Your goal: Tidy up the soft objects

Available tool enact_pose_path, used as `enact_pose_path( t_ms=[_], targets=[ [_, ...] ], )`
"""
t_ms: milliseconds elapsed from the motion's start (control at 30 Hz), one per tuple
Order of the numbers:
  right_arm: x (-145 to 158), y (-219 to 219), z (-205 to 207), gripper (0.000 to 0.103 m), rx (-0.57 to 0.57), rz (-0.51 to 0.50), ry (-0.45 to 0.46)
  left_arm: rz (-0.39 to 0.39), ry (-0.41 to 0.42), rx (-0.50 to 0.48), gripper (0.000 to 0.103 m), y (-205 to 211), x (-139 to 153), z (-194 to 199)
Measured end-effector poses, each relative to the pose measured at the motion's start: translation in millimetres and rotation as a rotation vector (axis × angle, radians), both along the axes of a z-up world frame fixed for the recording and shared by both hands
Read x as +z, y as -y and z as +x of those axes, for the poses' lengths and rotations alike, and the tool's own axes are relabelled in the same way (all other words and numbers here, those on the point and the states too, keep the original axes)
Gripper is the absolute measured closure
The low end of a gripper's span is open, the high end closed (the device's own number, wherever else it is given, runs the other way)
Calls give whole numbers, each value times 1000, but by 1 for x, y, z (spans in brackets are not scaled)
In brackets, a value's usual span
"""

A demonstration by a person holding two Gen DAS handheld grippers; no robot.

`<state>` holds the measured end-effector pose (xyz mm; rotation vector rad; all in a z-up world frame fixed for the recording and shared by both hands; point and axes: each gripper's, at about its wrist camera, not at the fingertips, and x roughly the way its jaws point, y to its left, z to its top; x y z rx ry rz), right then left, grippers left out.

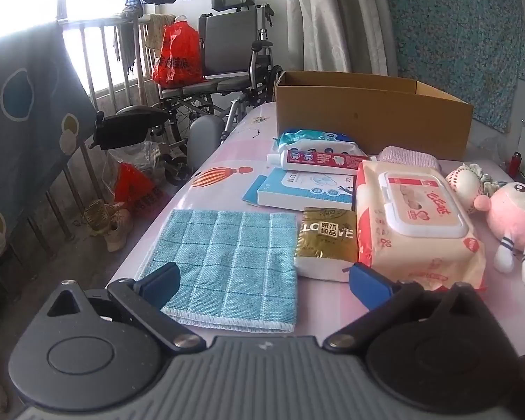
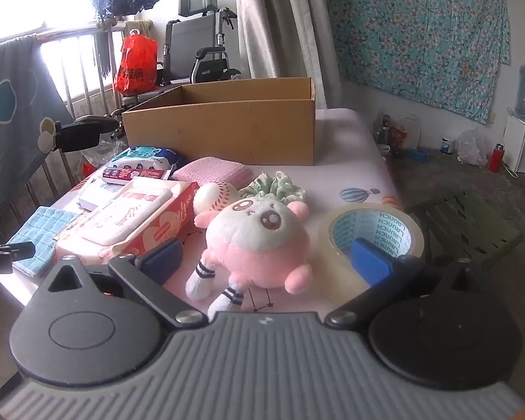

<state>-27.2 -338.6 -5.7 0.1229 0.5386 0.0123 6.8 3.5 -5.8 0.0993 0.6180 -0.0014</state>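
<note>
Both jaws wide apart, nothing held. Sorting not started; next, right gripper (image 2: 266, 257) grabs pink plush toy (image 2: 259, 245), box (image 2: 227, 129) at twelve o'clock.

Left gripper (image 1: 264, 276) jaws wide over blue cloth (image 1: 224, 262), wet wipes pack (image 1: 416, 224) beside, cardboard box (image 1: 371, 126) behind

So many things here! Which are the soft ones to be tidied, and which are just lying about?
Soft, for tidying: blue cloth, pink plush toy, pink knitted cloth, green scrunchie, likely into the cardboard box.

Lying about: tape roll, toothpaste tube, wipes pack, wheelchair.
</note>
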Motion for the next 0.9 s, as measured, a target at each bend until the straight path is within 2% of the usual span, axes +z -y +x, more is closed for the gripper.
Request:
enact_pose_path(
  t_ms=[600, 900],
  targets=[
    [-11, -1, 5, 1, 6, 33, -51, 6, -7, 6, 0, -1, -5, 5],
    [-10, -1, 2, 1, -30, 54, -31, 16, -7, -10, 0, 0, -7, 2]
  ],
)
